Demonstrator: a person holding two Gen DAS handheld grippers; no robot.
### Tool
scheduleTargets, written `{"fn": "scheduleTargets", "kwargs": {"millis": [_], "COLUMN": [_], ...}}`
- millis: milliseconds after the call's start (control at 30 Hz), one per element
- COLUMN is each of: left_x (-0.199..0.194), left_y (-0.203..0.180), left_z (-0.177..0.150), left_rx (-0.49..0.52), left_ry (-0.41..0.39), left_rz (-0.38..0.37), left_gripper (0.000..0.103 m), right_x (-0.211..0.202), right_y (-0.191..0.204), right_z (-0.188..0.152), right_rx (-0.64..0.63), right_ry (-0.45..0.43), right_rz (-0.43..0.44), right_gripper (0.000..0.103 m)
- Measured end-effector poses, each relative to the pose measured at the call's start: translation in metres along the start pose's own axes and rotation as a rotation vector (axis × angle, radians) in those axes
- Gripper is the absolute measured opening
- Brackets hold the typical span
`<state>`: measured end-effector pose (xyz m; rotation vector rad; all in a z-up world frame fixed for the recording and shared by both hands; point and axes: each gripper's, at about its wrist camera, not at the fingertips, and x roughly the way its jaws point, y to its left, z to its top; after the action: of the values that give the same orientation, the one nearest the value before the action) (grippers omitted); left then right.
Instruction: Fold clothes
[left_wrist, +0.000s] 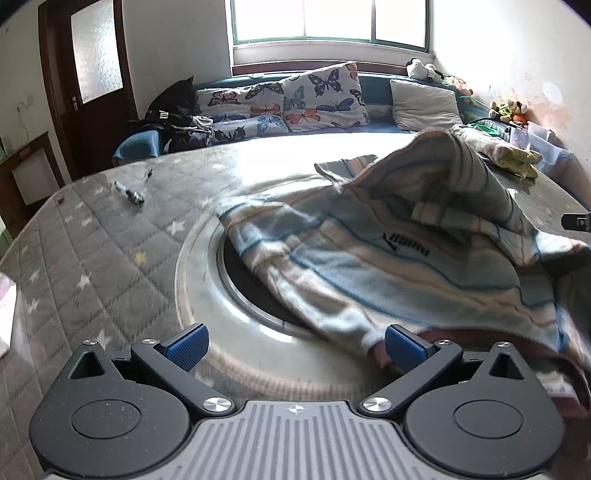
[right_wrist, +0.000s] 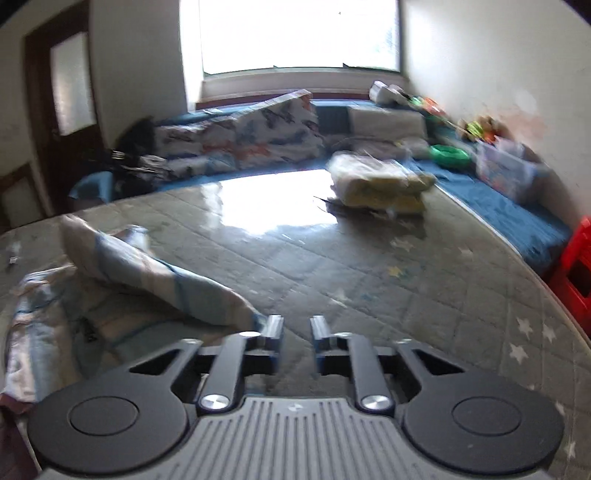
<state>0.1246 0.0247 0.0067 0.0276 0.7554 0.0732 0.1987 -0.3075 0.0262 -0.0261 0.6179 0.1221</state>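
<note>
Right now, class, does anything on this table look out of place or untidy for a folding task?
Yes. The striped garment lies crumpled, one part humped up, draped over the round inset rather than flat. A dark pen-like object lies loose on the table. The folded yellow pile at the far side looks tidy.

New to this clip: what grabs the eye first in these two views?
The rumpled blue-and-white striped garment, lying unfolded on the grey star-quilted table with one part humped up, just ahead of the open left claw. Behind it, the butterfly-print cushions along the blue bench under the bright window. In the blurred right view, a folded yellowish stack sits at the table's far side, beyond the narrowly open, empty right claw.
</note>
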Motion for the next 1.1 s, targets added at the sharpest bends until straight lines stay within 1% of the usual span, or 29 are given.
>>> {"fn": "scheduleTargets", "kwargs": {"millis": [33,67,100,167,267,300,367,500,567,633,667,700,733,767,833,867,900,933,967,1000,1100], "left_x": [0.003,0.007,0.011,0.020,0.036,0.042,0.054,0.080,0.091,0.100,0.100,0.100,0.100,0.100,0.100,0.100,0.100,0.100,0.101,0.101,0.093], "left_y": [-0.001,-0.001,0.000,0.004,0.016,0.020,0.027,0.036,0.040,0.043,0.043,0.044,0.044,0.045,0.046,0.046,0.047,0.047,0.048,0.048,0.056], "left_z": [0.004,0.009,0.014,0.024,0.040,0.045,0.055,0.070,0.073,0.074,0.073,0.072,0.071,0.070,0.068,0.067,0.066,0.065,0.064,0.062,0.059], "left_rx": [0.002,0.003,0.001,-0.014,-0.053,-0.062,-0.069,-0.057,-0.060,-0.062,-0.062,-0.062,-0.063,-0.063,-0.063,-0.063,-0.063,-0.063,-0.064,-0.064,-0.086], "left_ry": [-0.003,-0.005,-0.007,-0.011,-0.014,-0.014,-0.016,-0.007,0.011,0.025,0.024,0.023,0.022,0.021,0.019,0.018,0.017,0.016,0.015,0.014,0.001], "left_rz": [0.001,0.002,0.004,0.011,0.026,0.035,0.056,0.105,0.115,0.117,0.111,0.104,0.098,0.091,0.079,0.072,0.066,0.059,0.053,0.047,0.039], "left_gripper": [0.102,0.102,0.102,0.102,0.097,0.094,0.092,0.088,0.084,0.076,0.069,0.059,0.052,0.043,0.036,0.025,0.018,0.016,0.011,0.006,0.003], "right_x": [-0.003,-0.006,-0.009,-0.013,-0.009,-0.006,0.000,0.016,0.028,0.038,0.041,0.045,0.047,0.049,0.053,0.054,0.055,0.055,0.056,0.056,0.058], "right_y": [0.003,0.013,0.024,0.044,0.072,0.080,0.095,0.113,0.118,0.120,0.121,0.122,0.120,0.119,0.113,0.110,0.107,0.103,0.099,0.094,0.078], "right_z": [0.000,0.003,0.006,0.008,0.007,0.006,0.004,0.002,0.003,0.003,0.002,0.002,0.003,0.004,0.008,0.010,0.013,0.015,0.018,0.022,0.031], "right_rx": [-0.024,-0.063,-0.107,-0.171,-0.273,-0.302,-0.347,-0.415,-0.437,-0.463,-0.474,-0.484,-0.485,-0.483,-0.459,-0.434,-0.413,-0.393,-0.365,-0.333,-0.247], "right_ry": [-0.017,-0.035,-0.052,-0.047,-0.028,-0.022,-0.006,0.015,0.037,0.052,0.058,0.064,0.065,0.064,0.069,0.071,0.069,0.066,0.058,0.050,0.030], "right_rz": [0.008,0.033,0.064,0.146,0.229,0.249,0.279,0.299,0.300,0.297,0.293,0.288,0.281,0.273,0.268,0.272,0.274,0.276,0.271,0.265,0.230], "right_gripper": [0.030,0.034,0.042,0.047,0.048,0.048,0.048,0.048,0.048,0.047,0.045,0.044,0.043,0.038,0.032,0.026,0.021,0.018,0.013,0.011,0.007]}}
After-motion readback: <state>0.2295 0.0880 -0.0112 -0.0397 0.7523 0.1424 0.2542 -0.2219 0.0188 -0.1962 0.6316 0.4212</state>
